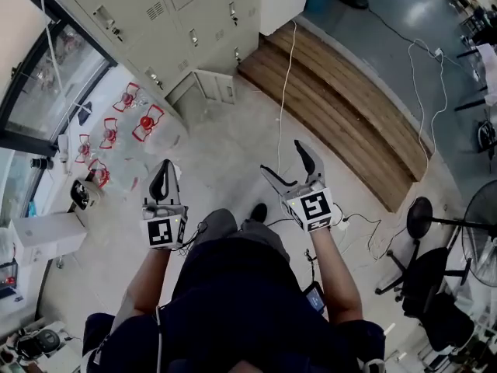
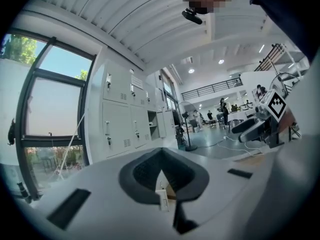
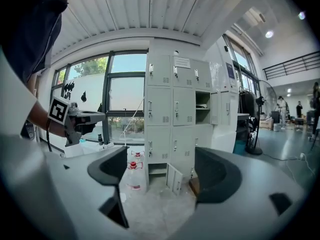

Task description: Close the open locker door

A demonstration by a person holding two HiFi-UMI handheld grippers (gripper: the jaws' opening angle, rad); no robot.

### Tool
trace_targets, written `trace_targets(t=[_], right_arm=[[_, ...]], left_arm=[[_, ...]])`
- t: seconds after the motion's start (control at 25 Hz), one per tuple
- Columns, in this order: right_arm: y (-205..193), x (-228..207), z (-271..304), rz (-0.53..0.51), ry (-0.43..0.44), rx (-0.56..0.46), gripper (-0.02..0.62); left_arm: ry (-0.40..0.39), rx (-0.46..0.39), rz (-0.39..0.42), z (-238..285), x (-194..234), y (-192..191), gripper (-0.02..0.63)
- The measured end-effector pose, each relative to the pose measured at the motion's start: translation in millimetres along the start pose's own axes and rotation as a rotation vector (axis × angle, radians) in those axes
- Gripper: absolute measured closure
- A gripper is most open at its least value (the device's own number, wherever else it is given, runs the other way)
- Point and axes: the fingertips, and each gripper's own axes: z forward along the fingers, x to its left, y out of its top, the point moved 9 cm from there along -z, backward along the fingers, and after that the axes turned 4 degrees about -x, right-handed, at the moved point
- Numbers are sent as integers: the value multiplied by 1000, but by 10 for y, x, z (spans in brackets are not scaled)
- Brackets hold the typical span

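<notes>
A bank of pale grey lockers [image 1: 167,14] stands ahead of me. In the bottom row, one small locker door [image 1: 220,88] hangs open beside its empty compartment [image 1: 186,93]. In the right gripper view the same door [image 3: 175,178] swings out to the right of the compartment [image 3: 157,170]. My left gripper [image 1: 163,179] is held over the floor well short of the lockers, jaws together and holding nothing. My right gripper [image 1: 289,165] is level with it, jaws wide apart and empty. Each gripper view shows the other gripper: the right one [image 2: 260,125] and the left one [image 3: 80,121].
Several clear water bottles with red labels [image 1: 128,119] lie on the floor left of the open locker. A wooden step platform [image 1: 342,107] runs to the right. Cables [image 1: 283,68] cross the floor. A fan [image 1: 481,235] and an office chair [image 1: 431,286] stand at right, a white box [image 1: 46,233] at left.
</notes>
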Motion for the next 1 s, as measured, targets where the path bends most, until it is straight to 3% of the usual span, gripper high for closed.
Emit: trace_targets(t=[0.48,0.64,1.0], right_arm=[[-196,-948,921,-34,143,4,181],[-274,-1217,1491,-54,186,24,186],[-364,-1797,2971,-108,310,110,198]], left_arm=[[86,21,31,898,-108,-91,603],[121,29,43,1291,48,-222,603],[231,71,-44,2255,462,-462,603]])
